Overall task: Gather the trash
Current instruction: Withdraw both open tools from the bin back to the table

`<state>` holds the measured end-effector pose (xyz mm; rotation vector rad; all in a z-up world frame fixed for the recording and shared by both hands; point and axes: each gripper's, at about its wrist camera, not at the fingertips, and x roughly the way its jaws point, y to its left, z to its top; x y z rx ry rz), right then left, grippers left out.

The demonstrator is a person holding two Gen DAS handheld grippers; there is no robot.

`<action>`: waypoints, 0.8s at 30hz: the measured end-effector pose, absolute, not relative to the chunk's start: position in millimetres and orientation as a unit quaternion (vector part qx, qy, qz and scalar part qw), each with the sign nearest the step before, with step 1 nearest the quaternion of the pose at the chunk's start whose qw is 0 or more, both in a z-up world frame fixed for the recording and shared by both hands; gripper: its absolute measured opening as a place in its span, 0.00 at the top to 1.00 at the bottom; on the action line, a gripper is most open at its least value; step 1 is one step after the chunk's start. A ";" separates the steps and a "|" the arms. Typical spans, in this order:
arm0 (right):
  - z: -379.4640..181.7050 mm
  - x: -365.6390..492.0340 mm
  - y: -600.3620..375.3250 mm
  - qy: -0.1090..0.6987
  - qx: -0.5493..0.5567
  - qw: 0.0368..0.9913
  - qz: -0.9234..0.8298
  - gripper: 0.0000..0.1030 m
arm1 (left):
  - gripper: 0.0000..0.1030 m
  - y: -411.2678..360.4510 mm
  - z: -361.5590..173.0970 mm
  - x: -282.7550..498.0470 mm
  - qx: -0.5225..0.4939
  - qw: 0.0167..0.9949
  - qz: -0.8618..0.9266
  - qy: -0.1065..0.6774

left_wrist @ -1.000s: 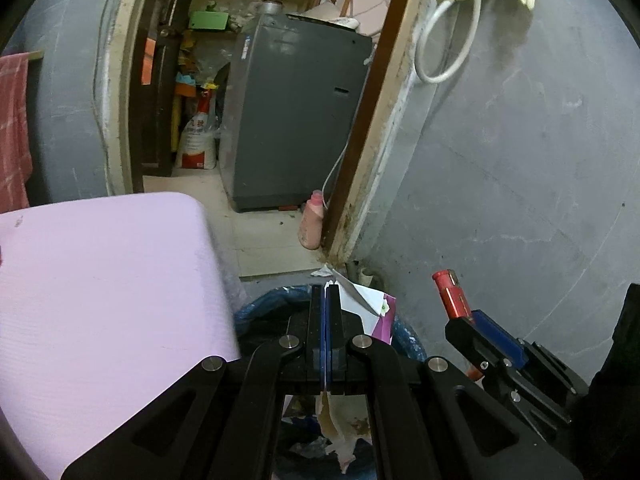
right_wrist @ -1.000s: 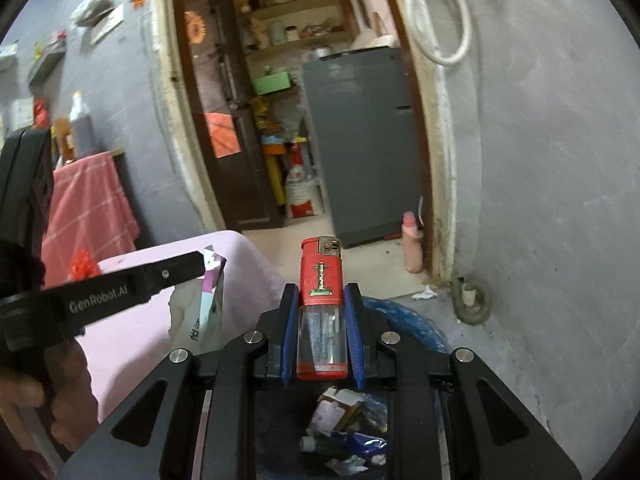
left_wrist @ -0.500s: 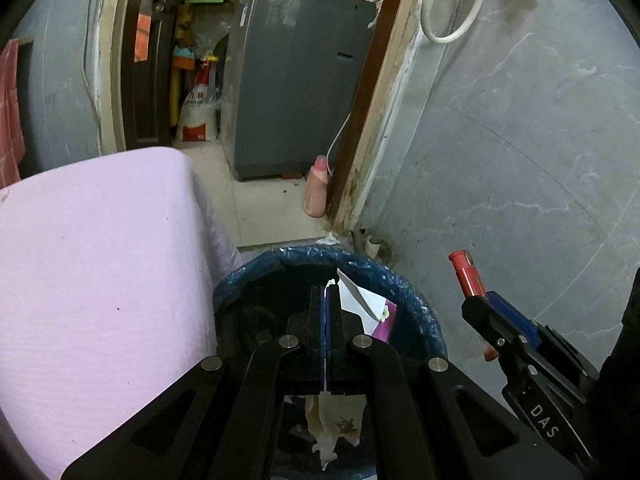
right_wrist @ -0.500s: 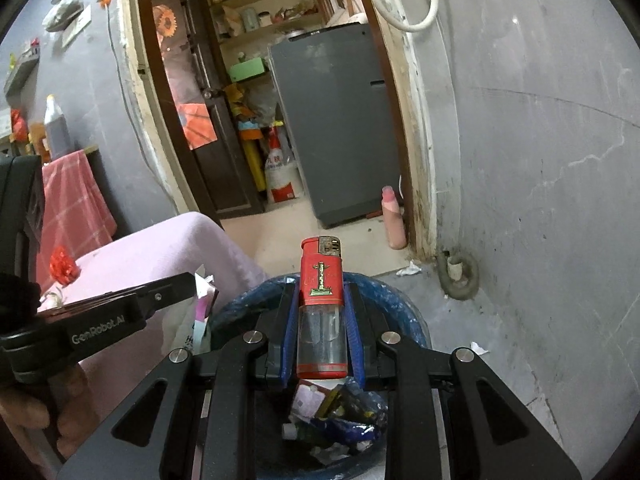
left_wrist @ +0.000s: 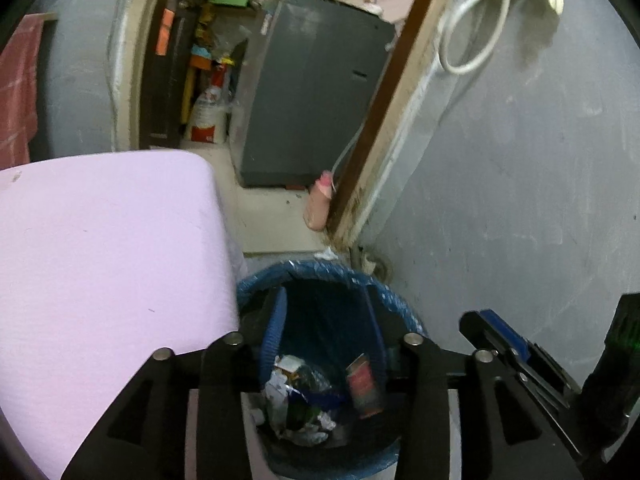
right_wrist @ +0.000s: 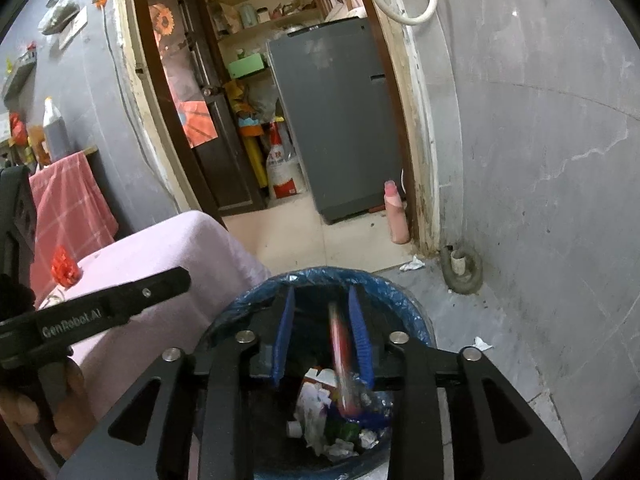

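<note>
Now, both drops made over the bin:
change, left: the crumpled paper scrap with the pink-and-white wrapper, pinched half a second ago, is no longer between the jaws; it is judged to lie among the rubbish in the blue-lined round trash bin [left_wrist: 320, 276], though it cannot be picked out there.
change, right: the red-and-clear plastic cigarette lighter [right_wrist: 343, 360], clamped upright half a second ago, is seen as a motion-blurred streak falling between the blue pads toward the bin's contents.
left gripper [left_wrist: 325, 334]: jaws have just been opening; blue pads stand apart, nothing between them, nothing touched; held over the bin mouth.
right gripper [right_wrist: 322, 336]: jaws have just been opening; pads parted, lighter loose between them, close to one pad but no longer held.
bin contents: white crumpled paper, a red carton [left_wrist: 362, 384], dark wrappers.
task meaning: both pieces judged delivered; another pickup is likely needed.
leftovers seen: white paper scraps [right_wrist: 412, 266] on the grey floor by the doorframe; a small red crumpled item [right_wrist: 64, 270] on the pink-covered bench [right_wrist: 168, 248].
</note>
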<state>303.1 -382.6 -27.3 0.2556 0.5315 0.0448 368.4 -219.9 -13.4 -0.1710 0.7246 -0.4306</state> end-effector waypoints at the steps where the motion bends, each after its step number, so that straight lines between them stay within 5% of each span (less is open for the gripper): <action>1: -23.8 301.8 -381.4 0.257 0.125 0.958 0.021 0.71 | 0.64 -216.0 -9.4 367.6 -0.087 0.911 -0.206 0.348; 7: -3.4 294.1 -371.8 0.229 0.119 0.966 0.021 0.62 | 0.43 -186.9 20.6 352.7 -0.095 0.929 -0.180 0.309; 15: 28.7 281.9 -347.3 0.179 0.129 0.975 0.037 0.30 | 0.10 -134.2 57.0 324.7 -0.091 0.958 -0.116 0.246; 24: 55.3 271.0 -308.5 0.135 0.138 0.979 0.065 0.02 | 0.03 -77.3 73.7 295.9 -0.063 0.976 -0.057 0.203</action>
